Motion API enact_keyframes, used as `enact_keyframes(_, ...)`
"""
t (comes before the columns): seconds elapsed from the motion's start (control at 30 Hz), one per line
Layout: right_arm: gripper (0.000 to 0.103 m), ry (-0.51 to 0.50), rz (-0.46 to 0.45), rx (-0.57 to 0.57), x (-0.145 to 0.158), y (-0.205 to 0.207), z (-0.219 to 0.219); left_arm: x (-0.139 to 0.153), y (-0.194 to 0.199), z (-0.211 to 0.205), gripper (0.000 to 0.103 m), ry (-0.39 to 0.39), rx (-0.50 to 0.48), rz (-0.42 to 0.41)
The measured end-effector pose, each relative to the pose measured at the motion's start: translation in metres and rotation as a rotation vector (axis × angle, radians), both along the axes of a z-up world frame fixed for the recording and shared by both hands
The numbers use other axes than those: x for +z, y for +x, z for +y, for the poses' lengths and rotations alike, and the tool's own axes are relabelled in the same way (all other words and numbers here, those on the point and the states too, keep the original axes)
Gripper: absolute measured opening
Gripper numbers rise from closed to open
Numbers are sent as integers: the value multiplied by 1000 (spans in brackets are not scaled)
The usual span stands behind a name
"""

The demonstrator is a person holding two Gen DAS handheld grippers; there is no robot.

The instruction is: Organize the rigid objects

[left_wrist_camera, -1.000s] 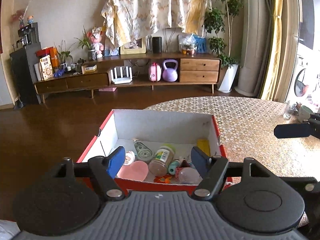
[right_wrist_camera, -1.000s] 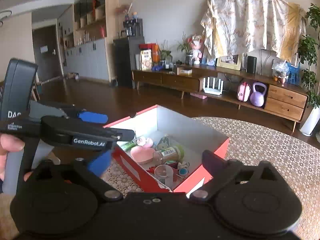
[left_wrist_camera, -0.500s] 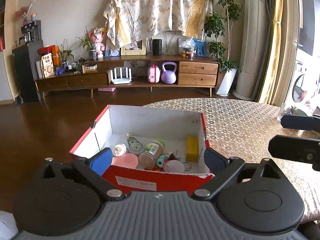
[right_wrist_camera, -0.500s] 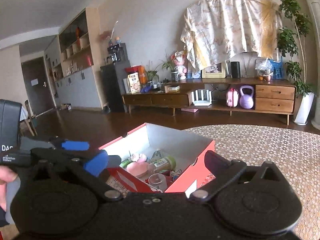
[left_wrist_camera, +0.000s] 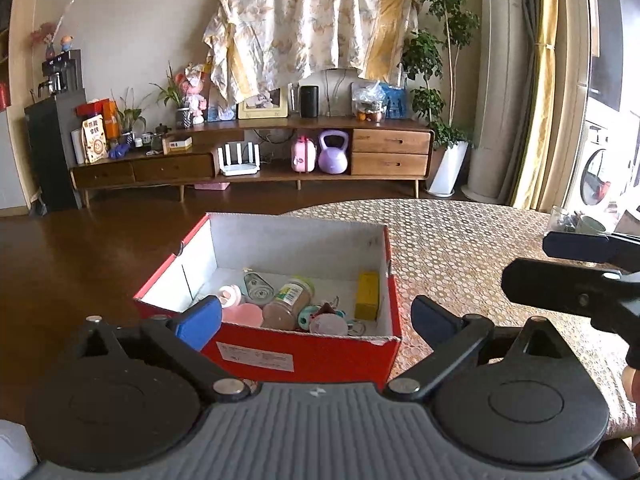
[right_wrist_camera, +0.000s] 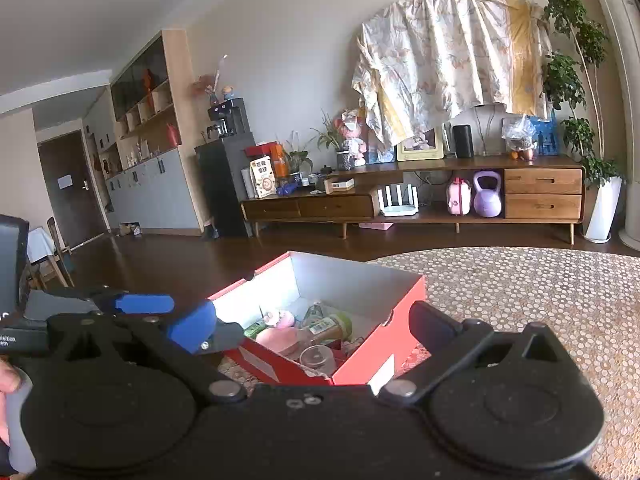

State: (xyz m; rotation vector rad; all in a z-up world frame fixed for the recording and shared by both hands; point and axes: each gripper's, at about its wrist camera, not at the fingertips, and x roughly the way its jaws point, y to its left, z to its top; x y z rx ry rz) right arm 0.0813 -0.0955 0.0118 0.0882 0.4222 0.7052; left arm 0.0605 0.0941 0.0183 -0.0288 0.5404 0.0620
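Left gripper (left_wrist_camera: 316, 318) and right gripper (right_wrist_camera: 312, 326) are both spread wide, holding nothing. Red box (left_wrist_camera: 304, 354) w/ small items sits just in front of them.

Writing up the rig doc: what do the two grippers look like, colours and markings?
Left gripper: black linkage arms on two round black discs, ribbed grey body with a small white logo, blue finger pads. Right gripper: same black linkages and discs, matte black body, one pad bright blue, the other looks dark. White lettering, cut off, on the left gripper's side in the right wrist view. No cables visible.
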Motion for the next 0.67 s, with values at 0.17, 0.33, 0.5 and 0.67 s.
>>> enact_keyframes(0.17, 103, 5, 0, -4, -1, -4, -1, 0, -3, -3, 101, -2, -6, 2)
enact_keyframes(0.33, 103, 11, 1, -14, -3, -7, -4, 3, -8, -6, 101, 13, 1, -12)
enact_keyframes(0.5, 103, 12, 6, -21, -4, -9, -6, 5, -11, -9, 101, 16, 6, -14)
enact_keyframes(0.67, 103, 13, 16, -52, -10, -9, -15, 7, -12, -11, 101, 5, 7, -11)
